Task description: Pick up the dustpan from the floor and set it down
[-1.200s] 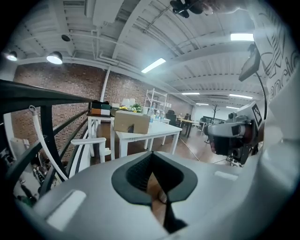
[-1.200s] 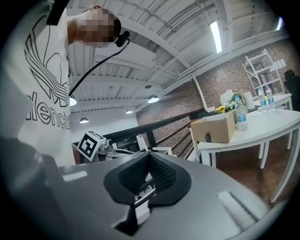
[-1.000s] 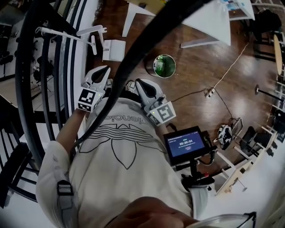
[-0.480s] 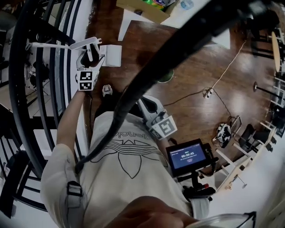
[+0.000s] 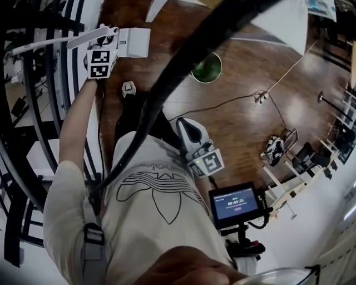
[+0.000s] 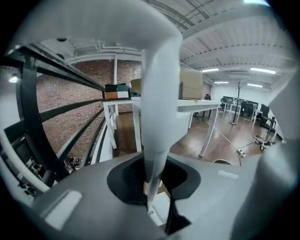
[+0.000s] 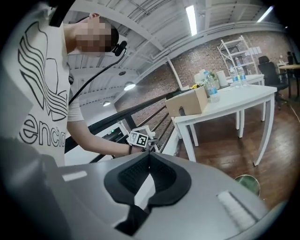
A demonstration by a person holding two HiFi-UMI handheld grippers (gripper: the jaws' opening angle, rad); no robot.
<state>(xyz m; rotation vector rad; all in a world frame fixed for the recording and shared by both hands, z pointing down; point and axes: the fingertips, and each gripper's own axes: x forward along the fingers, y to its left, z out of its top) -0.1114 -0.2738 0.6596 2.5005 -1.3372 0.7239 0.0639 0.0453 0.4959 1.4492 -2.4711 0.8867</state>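
The white dustpan [image 5: 135, 42] lies on the wood floor at the top left of the head view, beside the black railing. My left gripper [image 5: 110, 37] reaches out to it at arm's length. In the left gripper view its white handle [image 6: 159, 108] rises straight up from between the jaws, which are closing on its thin lower end, and my left gripper [image 6: 151, 185] grips it there. My right gripper [image 5: 184, 122] hangs by the person's torso, away from the dustpan. In the right gripper view, my right gripper [image 7: 149, 153] is shut with nothing in it.
A green bin [image 5: 207, 68] stands on the floor right of the dustpan. White table legs [image 5: 160, 6] are just beyond it. The black railing [image 5: 33, 111] runs down the left side. A cable [image 5: 222, 106] crosses the floor, and a small monitor [image 5: 236, 203] sits at the person's right.
My left gripper went from in front of the torso out to the dustpan, opened wide, then closed round the handle. The right gripper shifted only a little.
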